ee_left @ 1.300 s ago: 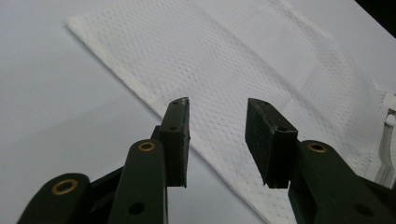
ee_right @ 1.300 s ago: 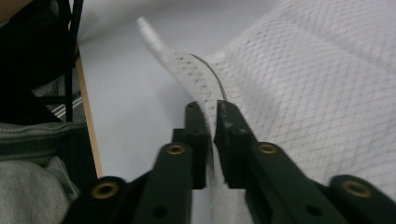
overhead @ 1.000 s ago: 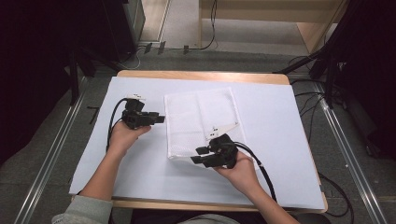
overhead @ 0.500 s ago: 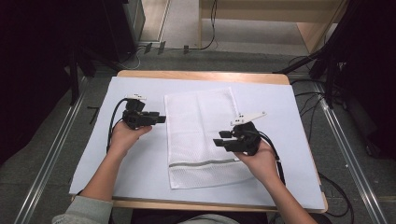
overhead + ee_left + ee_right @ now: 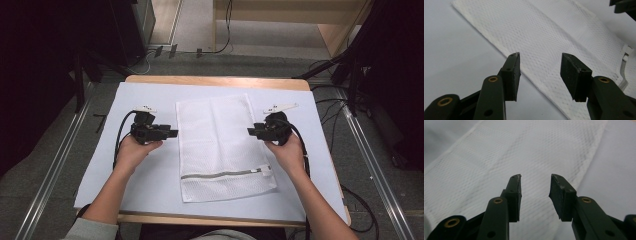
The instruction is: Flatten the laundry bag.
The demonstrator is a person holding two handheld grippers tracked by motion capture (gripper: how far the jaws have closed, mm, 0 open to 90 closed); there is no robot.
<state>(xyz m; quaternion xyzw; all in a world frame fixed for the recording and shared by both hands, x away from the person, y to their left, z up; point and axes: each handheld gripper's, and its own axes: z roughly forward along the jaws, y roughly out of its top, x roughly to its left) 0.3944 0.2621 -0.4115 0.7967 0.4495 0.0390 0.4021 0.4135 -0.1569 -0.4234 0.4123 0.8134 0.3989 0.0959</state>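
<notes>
High view overhead, tongs views close, sharing mesh bag [image 5: 220,145]

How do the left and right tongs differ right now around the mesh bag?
The left tongs sit at the mesh bag's left edge; the right tongs sit at its right edge. The left tongs' jaws stand wider and have just been opening; the right tongs' jaws are narrower and have just been closing. Both are open, hold nothing, and point inward at the flat bag.
</notes>
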